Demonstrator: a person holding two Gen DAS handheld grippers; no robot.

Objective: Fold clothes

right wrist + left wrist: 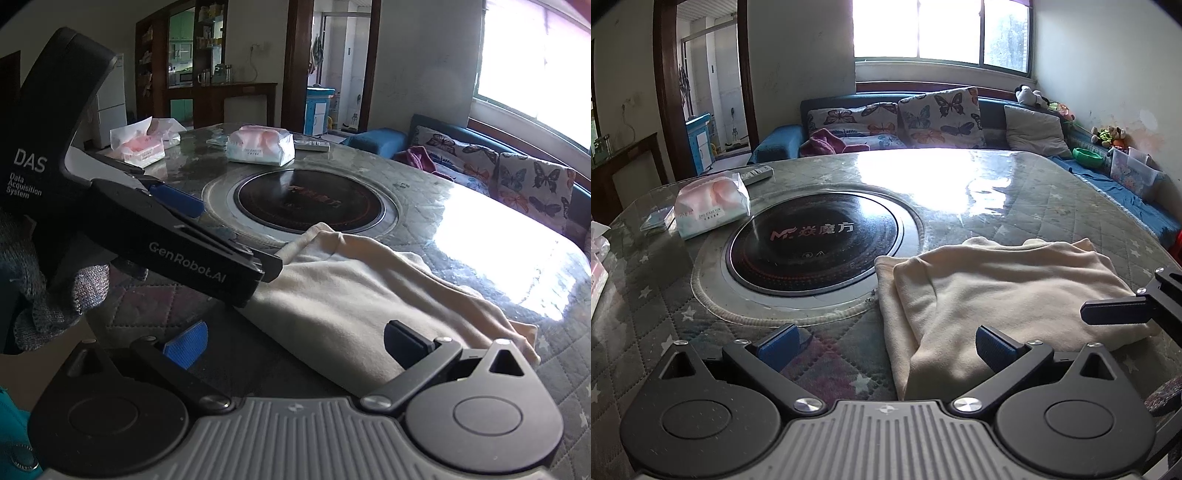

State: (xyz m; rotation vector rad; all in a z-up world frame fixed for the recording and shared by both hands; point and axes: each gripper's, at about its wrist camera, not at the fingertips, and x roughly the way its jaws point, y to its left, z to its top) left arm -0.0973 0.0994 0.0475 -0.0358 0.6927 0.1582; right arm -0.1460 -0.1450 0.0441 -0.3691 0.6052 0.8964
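The counter (1052, 206) is covered with a quilted star-print cloth under a glossy sheet, and a round black hob (812, 240) is set into its middle. Everything else is placed from that hob.

A cream garment (1004, 295), folded into a thick rectangle, lies flat on the counter just right of the hob on the near side, its left edge touching the hob's pale surround. In the right wrist view the same garment (354, 295) lies in front of the hob.

The left tongs (886, 345) are spread wide, holding nothing; the right finger lies over the garment's near left corner, the left finger over bare counter. The right tongs (295, 345) are likewise spread and empty, low over the garment's near edge. One of their fingers (1115, 312) shows in the left view above the garment's right end.

A tissue pack (713, 206) lies left of the hob. Beyond it, a remote (757, 174). A small flat packet (659, 218) sits beside the pack, further from the hob.
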